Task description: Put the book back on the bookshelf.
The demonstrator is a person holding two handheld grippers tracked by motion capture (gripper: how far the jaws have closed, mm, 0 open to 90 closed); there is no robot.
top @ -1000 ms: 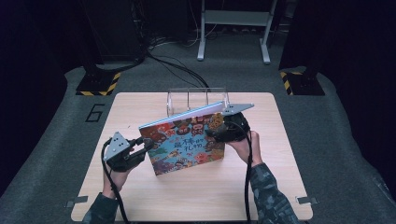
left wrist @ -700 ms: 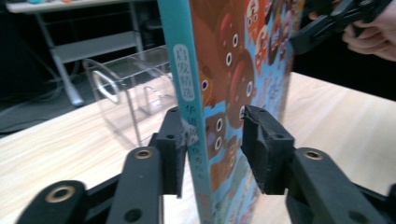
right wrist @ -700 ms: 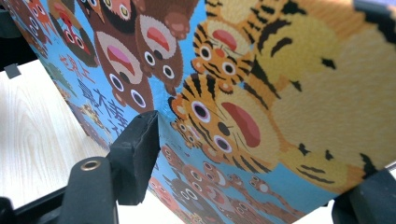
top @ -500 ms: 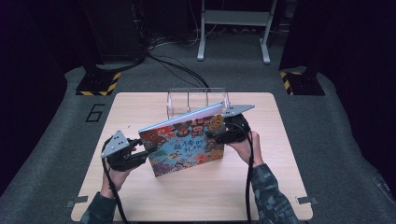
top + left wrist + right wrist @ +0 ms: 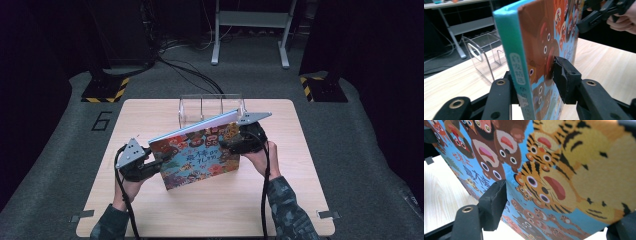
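1. Behind the book (image 5: 197, 152), the clear rack (image 5: 210, 107) blocks my way.
2. In front of the book, bare table (image 5: 210, 210) leaves my grippers room.
3. Right of the book, the table lies open.

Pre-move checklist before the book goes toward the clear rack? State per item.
1. Left gripper clamped across the book at its spine end: ok; its jaws have just been closing.
2. Right gripper at the book's far end: cover between the jaws; firm clamp: cannot tell, jaws have just been opening.
3. Book upright on its lower edge on the table: ok, tilted.
4. Clear rack behind the book, slots free: ok.
5. Rack slot width against the book: cannot tell.
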